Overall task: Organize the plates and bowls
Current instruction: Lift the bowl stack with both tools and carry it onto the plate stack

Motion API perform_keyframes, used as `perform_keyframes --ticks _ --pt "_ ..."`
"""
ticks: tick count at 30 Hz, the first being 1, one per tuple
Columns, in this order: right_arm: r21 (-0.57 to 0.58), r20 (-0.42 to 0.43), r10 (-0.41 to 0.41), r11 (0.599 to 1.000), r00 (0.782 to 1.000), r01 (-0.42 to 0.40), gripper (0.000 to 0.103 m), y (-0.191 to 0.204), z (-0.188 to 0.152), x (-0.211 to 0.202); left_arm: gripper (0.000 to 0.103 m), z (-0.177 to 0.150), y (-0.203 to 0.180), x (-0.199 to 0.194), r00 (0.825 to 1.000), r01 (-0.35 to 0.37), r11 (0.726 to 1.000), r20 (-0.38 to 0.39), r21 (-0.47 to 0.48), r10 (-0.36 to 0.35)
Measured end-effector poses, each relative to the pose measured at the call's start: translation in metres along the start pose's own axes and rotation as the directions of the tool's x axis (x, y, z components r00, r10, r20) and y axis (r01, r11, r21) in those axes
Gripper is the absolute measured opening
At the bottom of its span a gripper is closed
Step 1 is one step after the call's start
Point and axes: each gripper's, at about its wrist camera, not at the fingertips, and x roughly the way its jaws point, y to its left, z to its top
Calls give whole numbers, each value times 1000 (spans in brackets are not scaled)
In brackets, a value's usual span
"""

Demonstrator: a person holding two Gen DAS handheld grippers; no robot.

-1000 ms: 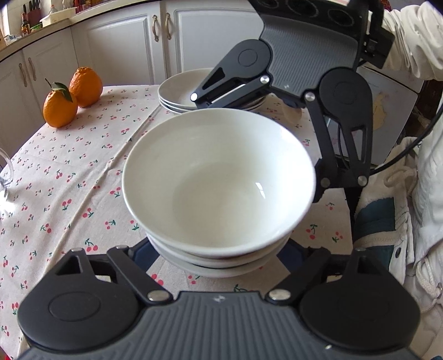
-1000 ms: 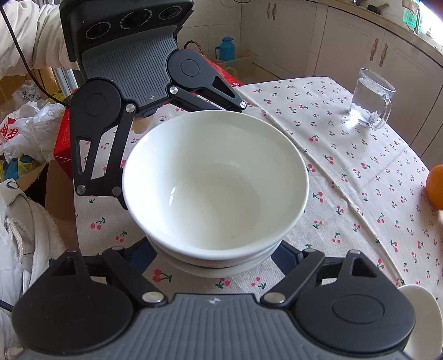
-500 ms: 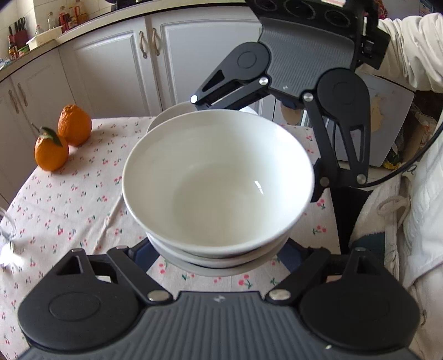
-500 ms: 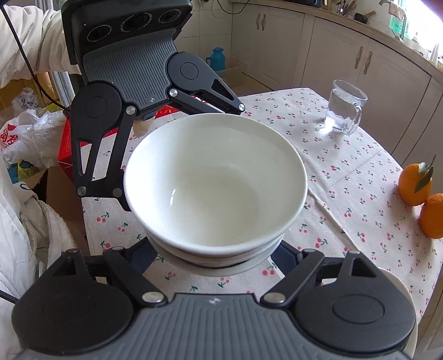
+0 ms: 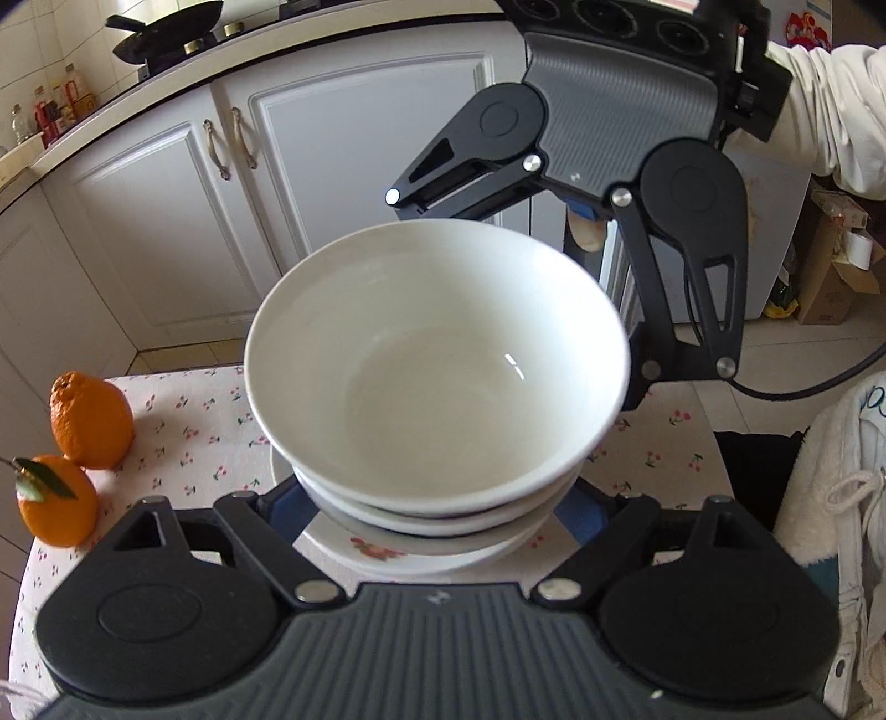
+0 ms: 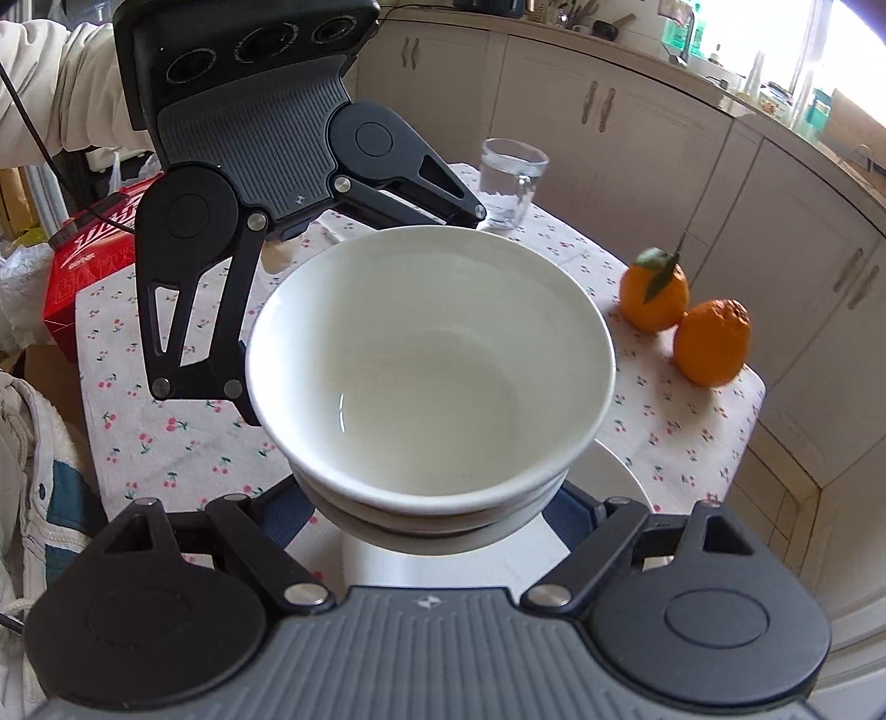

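A round table [image 6: 692, 421] under a white cloth printed with small red cherries fills the near ground. Pale grey-white panelled cabinets [image 5: 354, 166] with curved metal handles stand beyond it, topped by a light stone counter [image 5: 166, 83]; a black wok [image 5: 166, 33] sits on the hob at the far left, with bottles further left. The floor [image 5: 183, 354] is pale tile. In the right wrist view, bright daylight comes through a window [image 6: 803, 44] at the far right, above a cluttered counter.

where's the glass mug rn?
Right wrist view only: the glass mug stands on the cherry-print tablecloth at the table's far edge, beyond the held bowl stack and left of the two oranges.
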Motion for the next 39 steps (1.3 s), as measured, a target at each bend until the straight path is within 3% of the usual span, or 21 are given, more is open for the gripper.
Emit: perform_keyframes --ticks 12,39 --pt "86 9 8 996 1000 -9 91 -35 -39 7 89 11 8 34 998 41 999 -45 0 -41" --pt "130 -4 51 990 999 -50 91 -42 -41 19 89 8 21 43 996 72 997 -46 -40 -73"
